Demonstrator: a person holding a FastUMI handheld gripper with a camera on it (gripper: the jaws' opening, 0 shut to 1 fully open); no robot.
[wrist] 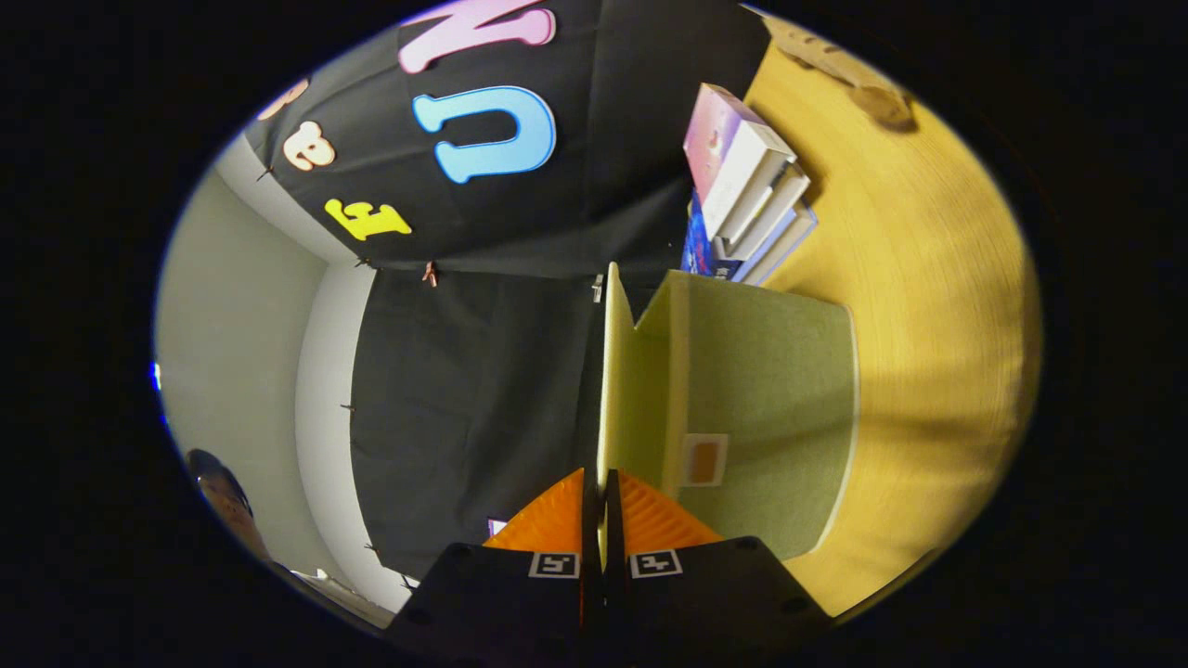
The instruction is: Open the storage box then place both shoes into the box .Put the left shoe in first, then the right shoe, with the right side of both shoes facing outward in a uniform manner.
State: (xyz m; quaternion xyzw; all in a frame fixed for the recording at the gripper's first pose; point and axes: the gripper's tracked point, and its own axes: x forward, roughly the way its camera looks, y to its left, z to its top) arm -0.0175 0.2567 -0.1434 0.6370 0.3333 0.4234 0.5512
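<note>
Black cloth wall (464,390) left, matte. Gripper (601,496) centre, fingers pinched together on thin pale lid flap (608,371) of storage box (770,399). Keep the pinch firm, swing flap along hinge arc. Box right: green, felt-like, boxy. Books (752,186) far right, wood table (928,325) smooth.

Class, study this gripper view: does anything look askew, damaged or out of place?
Nothing looks damaged or spilled. The gripper is shut on the thin lid of the green storage box, seen edge-on. Beyond the box, the stacked books fan out slightly unevenly on the wooden table.
</note>
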